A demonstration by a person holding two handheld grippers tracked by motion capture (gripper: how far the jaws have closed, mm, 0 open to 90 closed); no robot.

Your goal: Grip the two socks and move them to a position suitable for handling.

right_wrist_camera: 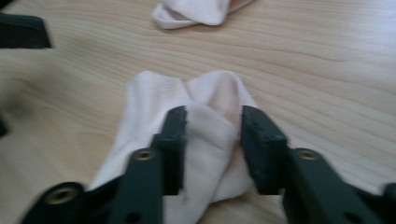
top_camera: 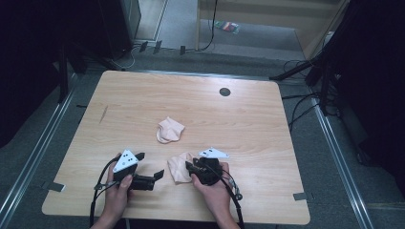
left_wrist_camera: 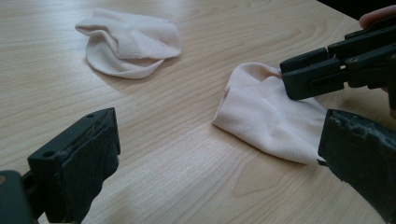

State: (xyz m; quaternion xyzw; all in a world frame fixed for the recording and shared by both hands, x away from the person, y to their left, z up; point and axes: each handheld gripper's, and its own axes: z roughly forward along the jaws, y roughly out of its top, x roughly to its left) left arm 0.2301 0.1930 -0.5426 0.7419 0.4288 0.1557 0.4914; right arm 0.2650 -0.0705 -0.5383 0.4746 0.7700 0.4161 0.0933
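Two pale pink socks lie on the wooden table (top_camera: 267, 124). The far sock (top_camera: 170, 130) (left_wrist_camera: 130, 44) (right_wrist_camera: 201, 11) is crumpled near the middle. The near sock (top_camera: 179, 168) (left_wrist_camera: 266, 116) (right_wrist_camera: 154, 107) lies close to the front edge. My right gripper (top_camera: 190, 168) (right_wrist_camera: 212, 140) is low over the near sock. Its jaws straddle a raised fold of the sock and stand slightly apart from it, so it is open. My left gripper (top_camera: 150, 166) (left_wrist_camera: 217, 163) rests to the left of that sock, wide open, with nothing between its jaws. The right gripper (left_wrist_camera: 292, 77) is also seen from the left gripper view, at the sock's far edge.
A dark round hole (top_camera: 224, 91) sits in the table's far part, and a thin dark mark (top_camera: 103, 113) at its left. Cables trail off the front edge from both grippers. Black stands and cables crowd the floor to the right (top_camera: 315, 81).
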